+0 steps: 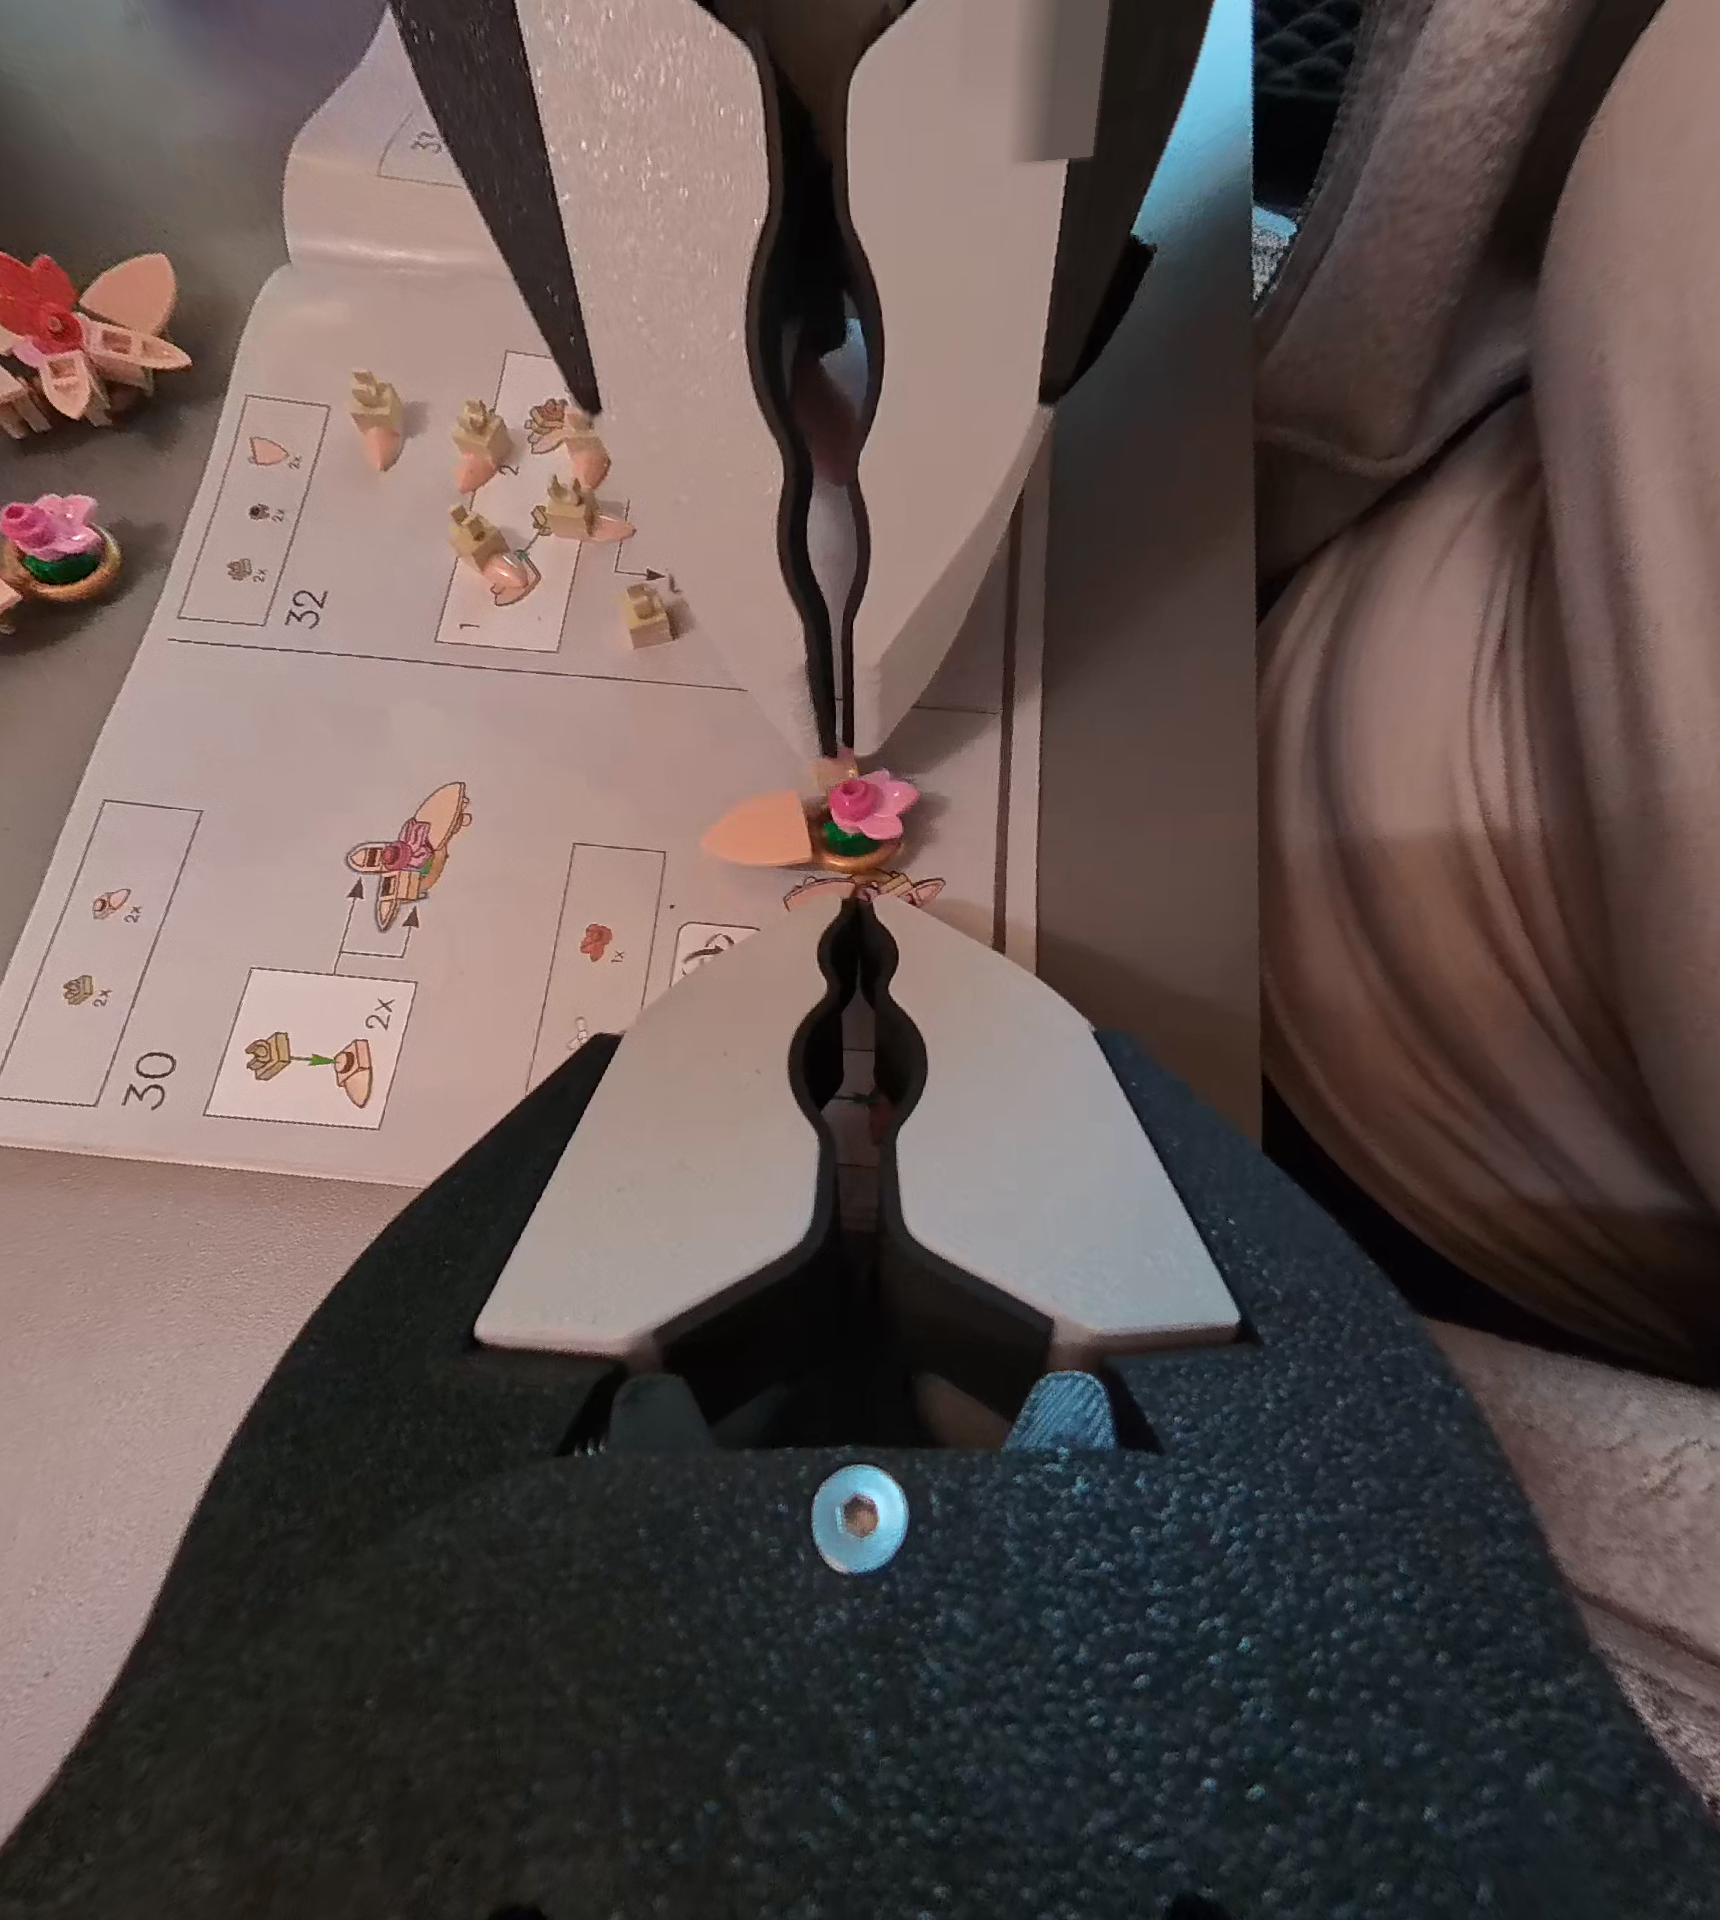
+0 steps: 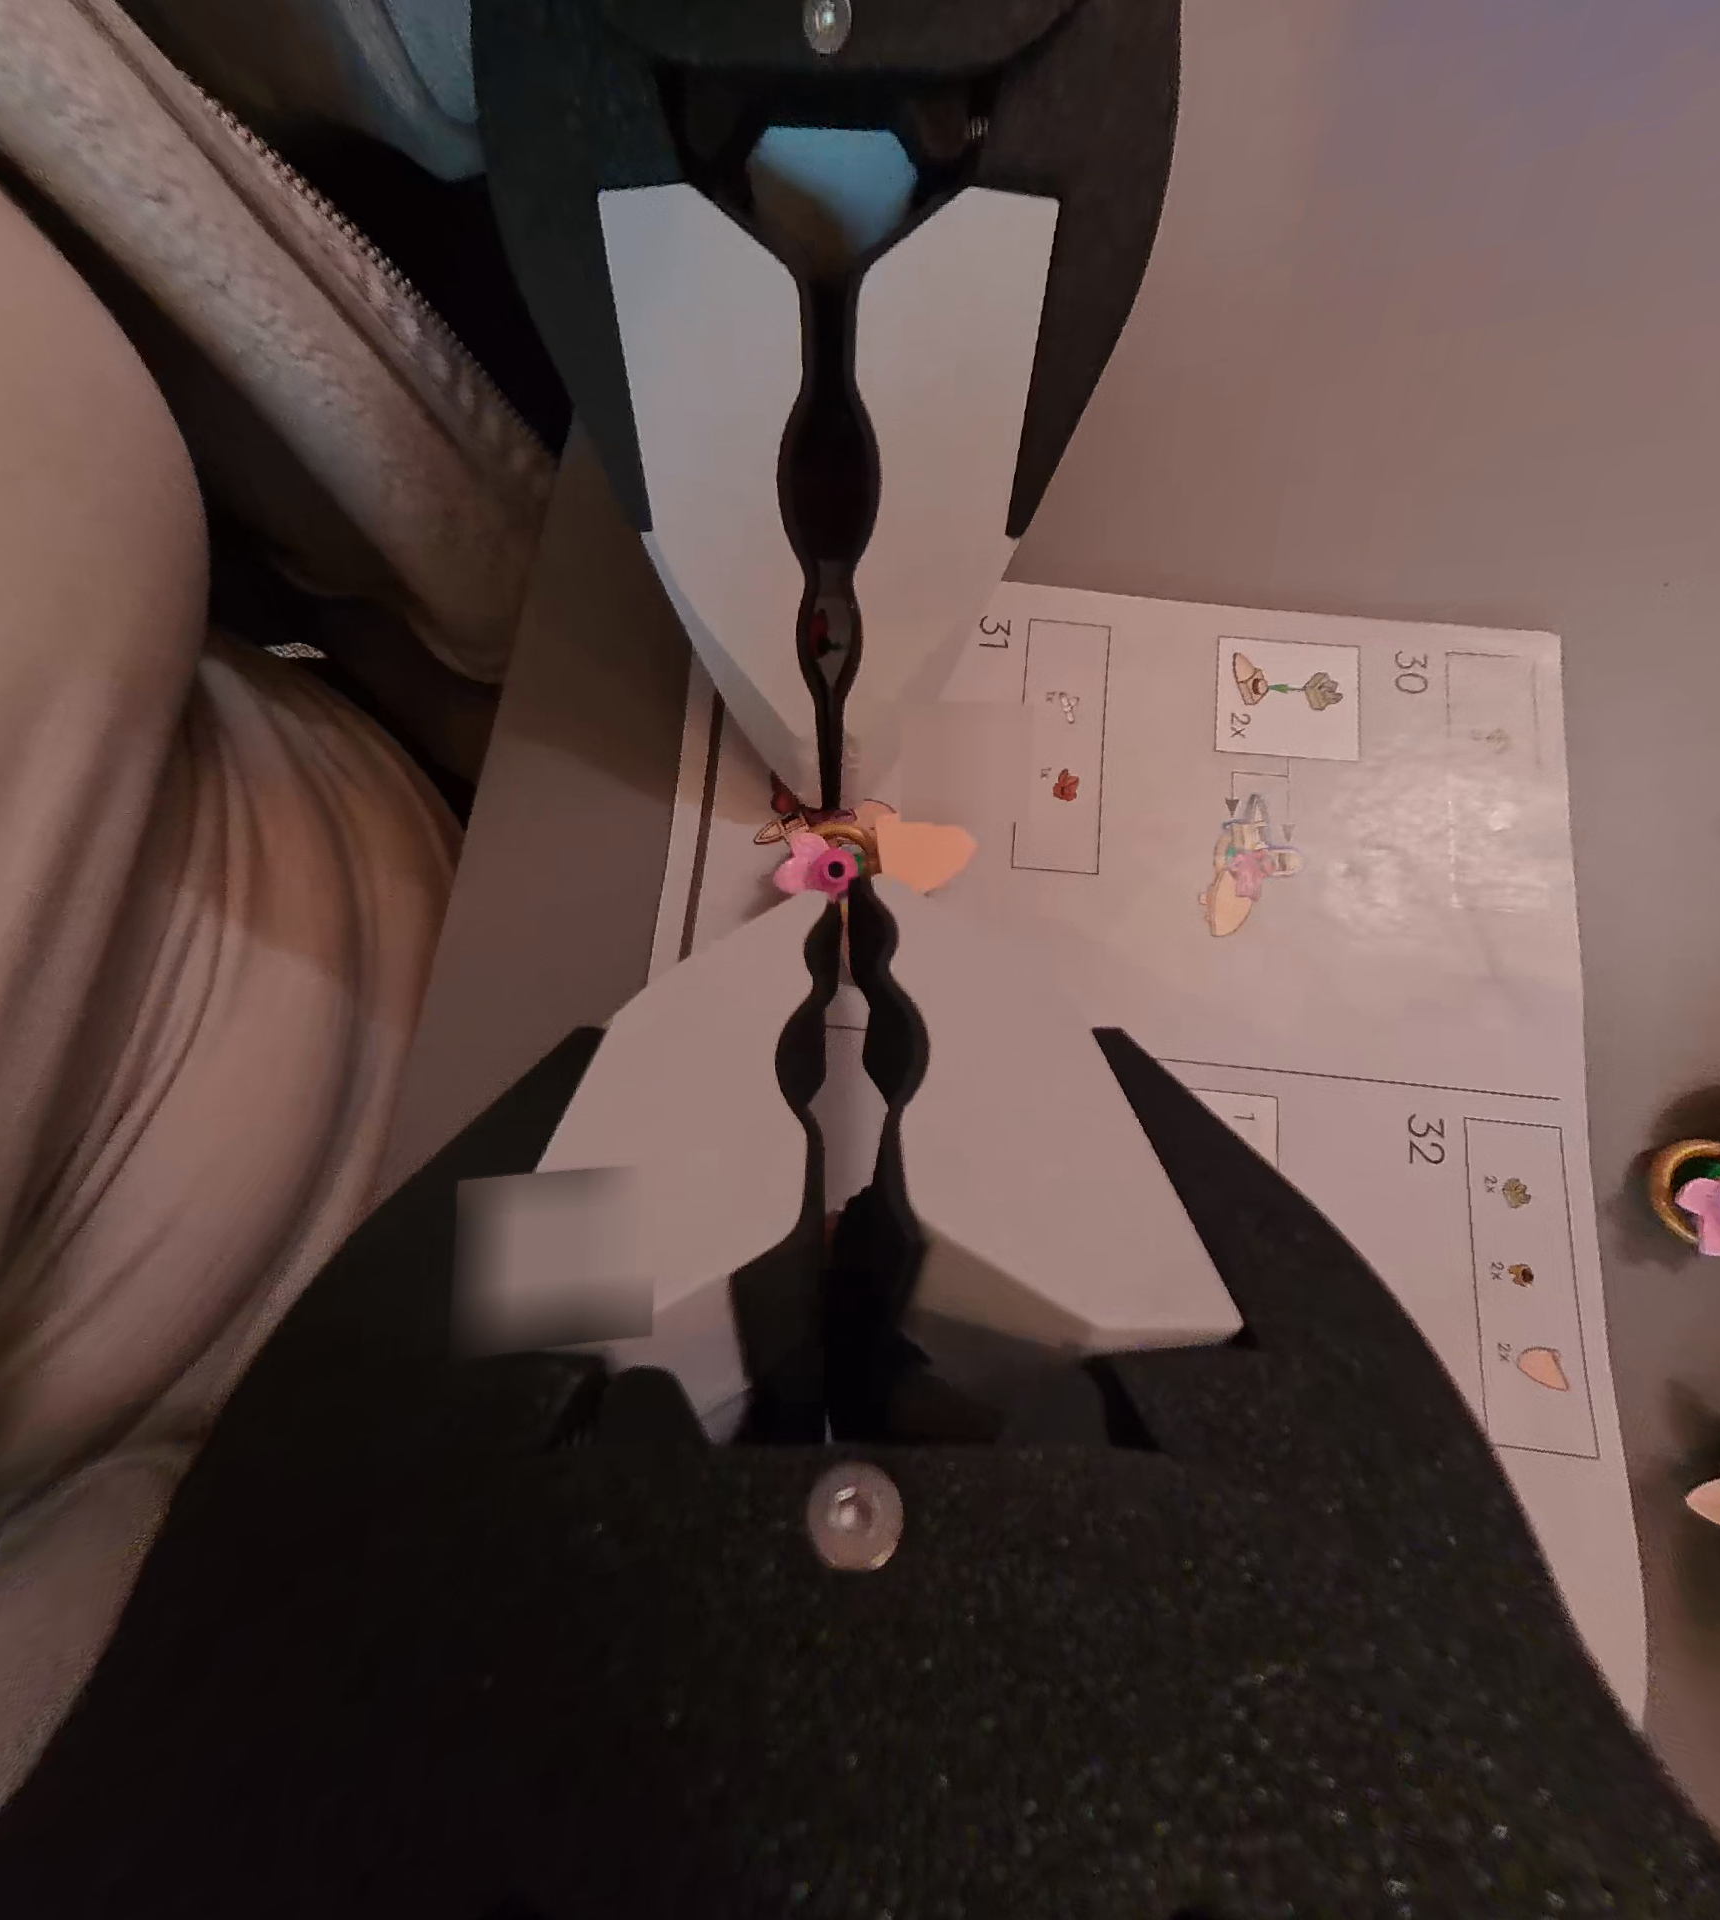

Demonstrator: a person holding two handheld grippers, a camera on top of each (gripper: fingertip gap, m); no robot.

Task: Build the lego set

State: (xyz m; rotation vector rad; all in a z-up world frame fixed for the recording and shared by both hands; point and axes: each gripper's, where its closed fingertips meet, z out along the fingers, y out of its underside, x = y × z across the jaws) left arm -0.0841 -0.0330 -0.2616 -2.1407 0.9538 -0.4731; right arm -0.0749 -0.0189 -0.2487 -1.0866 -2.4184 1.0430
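A small flower assembly (image 1: 861, 826) hangs between the two grippers over the open instruction booklet (image 1: 336, 727). It has a gold round base, a green piece, a pink flower and a peach petal (image 1: 754, 833). My right gripper (image 1: 835, 750) comes in from the top and is shut on a small tan piece (image 1: 833, 775) at the assembly's far edge. In the right wrist view the right gripper (image 2: 840, 902) shows a tan sliver between its pads just behind the pink flower (image 2: 814, 865). My left gripper (image 1: 856, 909) is shut, its tips at the gold base's near edge.
Several loose tan-and-peach petal pieces (image 1: 508, 499) lie on the booklet. A red-topped flower build (image 1: 56, 338) and a second pink flower on a gold base (image 1: 56, 545) sit on the grey table at left. A person's beige clothing (image 1: 1510, 831) fills the right side. My two grippers' fingertips are within a few centimetres of each other.
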